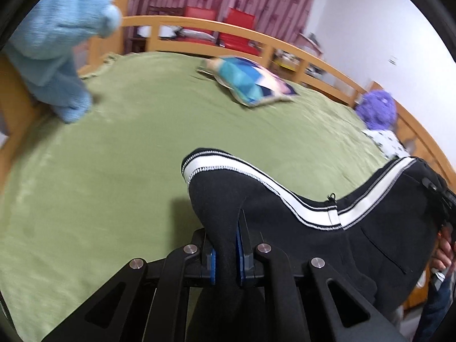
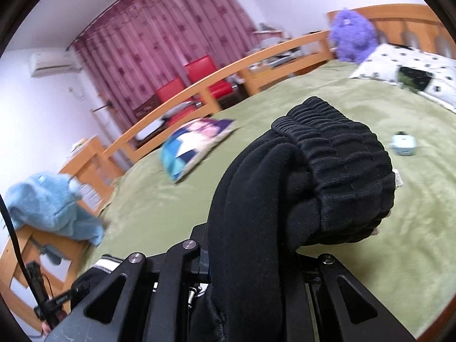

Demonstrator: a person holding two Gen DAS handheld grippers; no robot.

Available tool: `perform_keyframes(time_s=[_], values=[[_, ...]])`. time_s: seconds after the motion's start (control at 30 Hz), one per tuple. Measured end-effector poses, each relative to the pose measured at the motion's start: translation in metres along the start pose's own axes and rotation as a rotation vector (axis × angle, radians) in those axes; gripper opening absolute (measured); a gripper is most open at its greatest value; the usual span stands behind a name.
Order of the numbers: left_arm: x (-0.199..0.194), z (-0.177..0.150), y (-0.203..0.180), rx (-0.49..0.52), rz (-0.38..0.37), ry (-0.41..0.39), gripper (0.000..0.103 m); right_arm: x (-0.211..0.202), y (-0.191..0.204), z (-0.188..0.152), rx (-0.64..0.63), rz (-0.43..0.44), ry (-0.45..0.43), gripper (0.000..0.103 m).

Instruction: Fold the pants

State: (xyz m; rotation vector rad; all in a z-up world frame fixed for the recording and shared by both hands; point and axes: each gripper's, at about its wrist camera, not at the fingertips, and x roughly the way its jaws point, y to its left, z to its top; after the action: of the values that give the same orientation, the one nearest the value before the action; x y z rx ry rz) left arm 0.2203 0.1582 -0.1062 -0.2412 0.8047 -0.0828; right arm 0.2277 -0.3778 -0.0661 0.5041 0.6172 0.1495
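The left gripper (image 1: 226, 252) is clamped on a fold of the black knit pants with white side stripes (image 1: 313, 216), the dark cloth pinched between its blue-padded fingers (image 1: 240, 252) and rising out of them toward twelve o'clock in the left wrist view. From there the pants stretch off toward three o'clock, lifted clear of the green plush bedspread (image 1: 114, 185), with the striped edge arching across the middle of that view and a small zip pull showing at the seam. At the far three o'clock edge the cloth meets a hand (image 1: 443, 252) at the other gripper. The right gripper (image 2: 250, 262) is likewise closed on the pants: a thick bundle of black fabric fills the space between its fingers, and the ribbed elastic waistband (image 2: 342, 171) bulges over the top toward one o'clock, hiding the right-hand finger. Beyond the pants, a multicoloured patchwork cushion (image 1: 250, 82) lies on the bedspread at about twelve o'clock in the left wrist view, a light blue fluffy plush toy (image 1: 57, 45) sits at ten o'clock by the wooden bed rail (image 1: 199, 27), and a purple fuzzy plush toy (image 1: 376, 109) sits at two o'clock. In the right wrist view a white pillow with dark spots (image 2: 404, 68) lies at one o'clock, and a small pale blue object (image 2: 403, 144), too blurred to identify, rests on the bedspread at three o'clock. Red chairs (image 2: 199, 71) stand before maroon patterned curtains (image 2: 159, 42).
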Motion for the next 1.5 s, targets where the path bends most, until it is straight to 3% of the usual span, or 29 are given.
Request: perform_keyframes(time_s=[0.13,0.23,0.4,0.47,0.53,0.63,0.73,0.9,0.97,1.03,1.17,1.2,1.27,1.37,1.5], values=[[-0.009,0.006,0.035,0.007,0.095,-0.025,0.011,0.025,0.032,-0.009,-0.029,0.083,0.023,0.016],[-0.001,-0.004,0.057,-0.026,0.119,0.004,0.011,0.040,0.043,-0.020,-0.048,0.081,0.052,0.016],[0.029,-0.039,0.085,-0.082,0.159,0.081,0.015,0.072,0.009,-0.050,-0.054,-0.071,0.161,0.021],[0.037,-0.049,0.095,-0.117,0.160,0.104,0.022,0.087,-0.014,-0.064,-0.044,-0.160,0.238,0.025],[0.040,-0.056,0.102,-0.148,0.156,0.119,0.028,0.096,-0.044,-0.083,0.028,-0.175,0.357,0.028],[0.040,-0.067,0.109,-0.170,0.170,0.149,0.036,0.081,-0.055,-0.100,0.013,-0.172,0.390,0.033],[0.041,-0.077,0.110,-0.174,0.170,0.194,0.054,0.060,-0.040,-0.106,-0.077,-0.208,0.376,0.036],[0.029,-0.099,0.109,-0.172,0.157,0.218,0.065,0.044,-0.006,-0.109,-0.189,-0.255,0.430,0.036],[0.021,-0.106,0.109,-0.183,0.136,0.219,0.065,0.039,-0.003,-0.116,-0.220,-0.261,0.414,0.036],[0.016,-0.112,0.109,-0.188,0.118,0.221,0.065,0.042,-0.013,-0.117,-0.192,-0.265,0.427,0.037],[0.007,-0.117,0.107,-0.191,0.099,0.225,0.066,0.056,-0.058,-0.113,0.020,-0.184,0.481,0.049],[0.007,-0.117,0.107,-0.194,0.096,0.227,0.066,0.058,-0.065,-0.114,0.062,-0.180,0.496,0.064],[0.006,-0.119,0.104,-0.195,0.089,0.231,0.066,0.054,-0.076,-0.122,0.111,-0.189,0.515,0.074],[0.006,-0.119,0.100,-0.181,0.103,0.230,0.067,0.043,-0.081,-0.137,0.108,-0.152,0.525,0.074],[0.008,-0.118,0.101,-0.190,0.105,0.238,0.067,0.025,-0.094,-0.133,0.192,-0.100,0.435,0.074]])
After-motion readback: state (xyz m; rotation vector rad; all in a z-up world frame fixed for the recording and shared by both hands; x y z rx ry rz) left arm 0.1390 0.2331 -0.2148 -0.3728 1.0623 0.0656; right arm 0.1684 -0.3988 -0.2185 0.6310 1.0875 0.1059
